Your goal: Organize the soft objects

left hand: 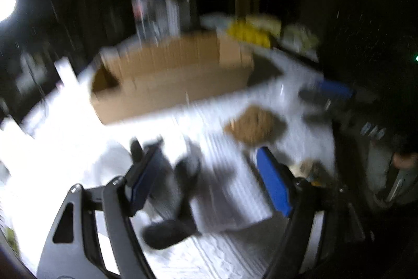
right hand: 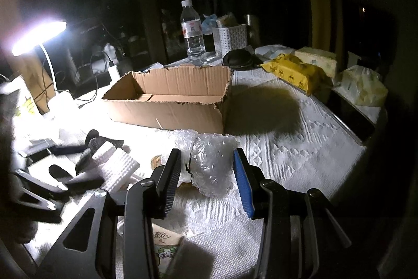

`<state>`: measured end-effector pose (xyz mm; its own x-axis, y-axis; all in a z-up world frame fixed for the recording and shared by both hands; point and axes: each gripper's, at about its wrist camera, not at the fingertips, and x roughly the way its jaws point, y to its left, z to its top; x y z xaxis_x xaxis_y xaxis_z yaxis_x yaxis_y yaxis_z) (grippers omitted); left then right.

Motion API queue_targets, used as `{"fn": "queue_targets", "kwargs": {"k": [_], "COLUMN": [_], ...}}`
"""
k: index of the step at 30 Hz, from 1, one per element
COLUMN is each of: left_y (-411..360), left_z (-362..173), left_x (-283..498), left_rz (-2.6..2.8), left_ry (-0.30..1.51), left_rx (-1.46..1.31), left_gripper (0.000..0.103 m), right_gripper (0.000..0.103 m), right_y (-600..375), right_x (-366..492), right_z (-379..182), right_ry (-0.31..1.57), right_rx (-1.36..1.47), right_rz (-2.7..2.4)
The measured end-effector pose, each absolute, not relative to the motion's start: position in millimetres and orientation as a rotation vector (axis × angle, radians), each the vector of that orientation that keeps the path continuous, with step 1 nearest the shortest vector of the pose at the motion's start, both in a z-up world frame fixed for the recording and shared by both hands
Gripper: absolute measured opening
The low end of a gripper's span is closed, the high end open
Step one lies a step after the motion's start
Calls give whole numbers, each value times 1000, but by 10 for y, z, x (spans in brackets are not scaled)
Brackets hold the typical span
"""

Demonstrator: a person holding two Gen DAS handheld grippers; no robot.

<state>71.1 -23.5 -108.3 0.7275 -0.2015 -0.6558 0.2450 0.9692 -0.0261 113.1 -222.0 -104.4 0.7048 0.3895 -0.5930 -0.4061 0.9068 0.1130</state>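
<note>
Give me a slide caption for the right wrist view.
Right gripper closed on a wad of bubble wrap, in front of the empty cardboard box on a lamp-lit white tablecloth.

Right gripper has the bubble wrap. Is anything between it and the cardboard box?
Nothing visible. The bubble wrap sits between the right gripper's fingers, and only bare white cloth separates it from the near wall of the open cardboard box straight ahead. The wall must be cleared; the box looks empty.
</note>
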Motion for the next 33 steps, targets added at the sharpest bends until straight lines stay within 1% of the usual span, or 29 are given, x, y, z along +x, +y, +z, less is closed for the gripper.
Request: {"fn": "queue_targets", "kwargs": {"k": [3, 6, 15, 21, 26, 28, 31, 33], "left_y": [-333, -368, 429, 577, 705, 781, 868, 876], "left_z": [-910, -876, -1050, -1297, -1146, -1226, -1522, -1670], "left_x": [598, 529, 701, 745, 705, 795, 938, 980], "left_rz": [-319, -308, -117, -49, 14, 26, -13, -20], "left_ry": [672, 658, 714, 766, 685, 722, 833, 871], "left_rx": [90, 146, 53, 36, 27, 23, -3, -9], "left_gripper": [76, 76, 76, 76, 76, 76, 76, 76], "right_gripper": [43, 43, 43, 43, 43, 43, 43, 43], "right_y": [-2229, -2229, -2243, -2225, -2224, -2220, -2210, -2217], "right_x": [1138, 1135, 1138, 1166, 1170, 1171, 1165, 1167], "right_z": [-1061, -1061, -1081, -1122, -1135, -1149, -1145, -1139], "right_ry": [658, 655, 657, 672, 675, 679, 679, 678], "right_rx": [-21, -20, -11, -8, -5, -5, -9, -8], "right_rz": [439, 443, 448, 451, 451, 453, 460, 458]}}
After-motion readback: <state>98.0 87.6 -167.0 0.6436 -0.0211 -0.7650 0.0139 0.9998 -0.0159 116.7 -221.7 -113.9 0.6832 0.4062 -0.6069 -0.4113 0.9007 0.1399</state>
